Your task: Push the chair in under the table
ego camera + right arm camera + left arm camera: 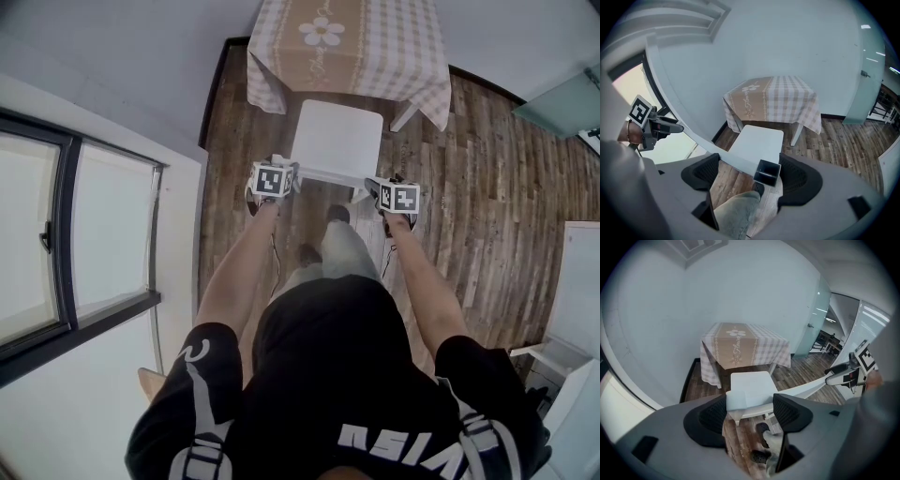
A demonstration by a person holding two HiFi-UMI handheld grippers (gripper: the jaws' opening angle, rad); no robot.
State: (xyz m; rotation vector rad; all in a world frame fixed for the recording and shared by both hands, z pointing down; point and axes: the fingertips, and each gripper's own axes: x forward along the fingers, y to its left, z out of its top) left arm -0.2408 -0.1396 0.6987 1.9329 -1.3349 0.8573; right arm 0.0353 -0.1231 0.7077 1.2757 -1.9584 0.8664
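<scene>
A white chair (337, 141) stands on the wooden floor, its seat partly under the table (347, 42) with the checked cloth. I stand behind its backrest. My left gripper (274, 178) is at the backrest's left end and my right gripper (398, 197) at its right end. In the left gripper view the open left gripper (750, 413) has the rail's white end (739, 399) between its jaws, against the left pad. In the right gripper view the open right gripper (750, 178) holds the rail's hollow dark end (767, 172) near its right pad.
A large window (75, 234) and a white wall run along the left. A glass door (562, 103) and a white cabinet (577, 281) stand at the right. The person's legs and dark shoes (337, 214) are just behind the chair.
</scene>
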